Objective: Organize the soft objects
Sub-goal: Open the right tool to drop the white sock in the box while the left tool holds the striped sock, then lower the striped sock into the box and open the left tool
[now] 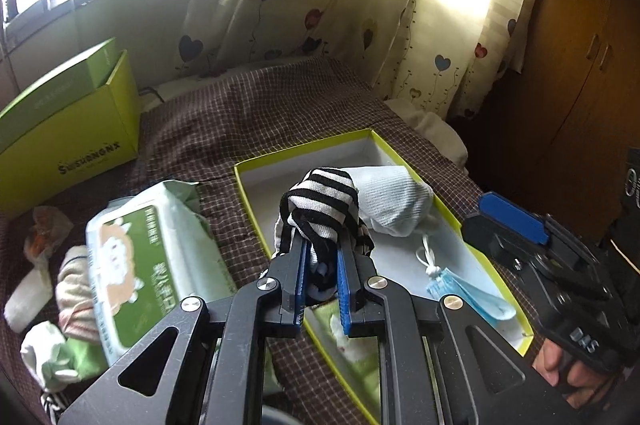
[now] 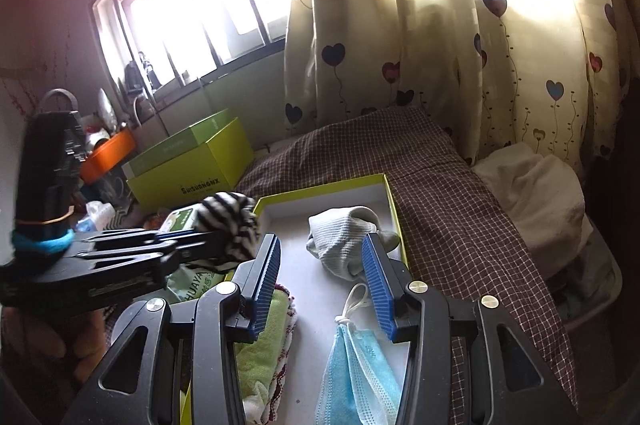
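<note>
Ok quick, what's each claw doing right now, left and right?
Left claw: closed on the black-and-white striped sock, held over the shallow box.
Right claw: open, holding nothing, above the box.

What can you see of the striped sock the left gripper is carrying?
The striped sock is soft knit fabric in black and white bands, bunched into a loose ball with a black-edged cuff folding over its front. The left gripper is shut on its lower end, so it sticks up beyond the blue pads. It hangs over the near-left part of the shallow yellow-green box, close to the pale grey sock lying inside; whether the two touch I cannot tell.
</note>
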`<state>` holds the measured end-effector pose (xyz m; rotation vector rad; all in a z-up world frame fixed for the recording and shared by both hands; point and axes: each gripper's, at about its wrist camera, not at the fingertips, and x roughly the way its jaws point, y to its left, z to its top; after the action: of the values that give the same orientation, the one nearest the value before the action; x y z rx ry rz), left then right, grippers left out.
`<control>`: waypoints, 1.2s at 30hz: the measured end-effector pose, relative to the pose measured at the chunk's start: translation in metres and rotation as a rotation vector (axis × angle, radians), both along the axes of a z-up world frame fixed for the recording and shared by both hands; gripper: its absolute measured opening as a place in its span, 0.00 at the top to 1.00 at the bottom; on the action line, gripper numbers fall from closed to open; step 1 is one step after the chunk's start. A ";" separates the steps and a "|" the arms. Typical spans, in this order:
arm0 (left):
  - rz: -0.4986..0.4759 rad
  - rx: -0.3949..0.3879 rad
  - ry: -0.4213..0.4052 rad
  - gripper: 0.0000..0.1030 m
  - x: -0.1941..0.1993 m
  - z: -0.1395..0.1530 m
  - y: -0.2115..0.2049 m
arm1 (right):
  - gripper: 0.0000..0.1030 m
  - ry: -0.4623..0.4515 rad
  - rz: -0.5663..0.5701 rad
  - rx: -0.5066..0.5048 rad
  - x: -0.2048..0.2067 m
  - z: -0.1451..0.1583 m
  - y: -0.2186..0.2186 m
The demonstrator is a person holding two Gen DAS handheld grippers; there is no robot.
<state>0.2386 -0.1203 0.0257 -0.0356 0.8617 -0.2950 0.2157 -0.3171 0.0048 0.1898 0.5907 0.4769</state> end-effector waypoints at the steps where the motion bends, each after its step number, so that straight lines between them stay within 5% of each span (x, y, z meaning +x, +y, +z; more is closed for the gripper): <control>1: -0.003 -0.005 0.003 0.86 0.002 -0.002 0.000 | 0.59 0.000 0.002 0.001 0.000 0.000 0.000; 11: -0.009 -0.052 0.024 0.67 0.009 -0.004 0.004 | 0.59 0.004 0.009 -0.002 0.001 -0.002 0.002; 36: 0.071 -0.042 -0.098 0.66 -0.074 0.032 0.040 | 0.59 -0.019 0.045 -0.040 -0.051 0.019 0.032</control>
<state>0.1648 -0.0808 0.0579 -0.0900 0.7549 -0.2459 0.1644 -0.2856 0.0238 0.1338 0.5867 0.5090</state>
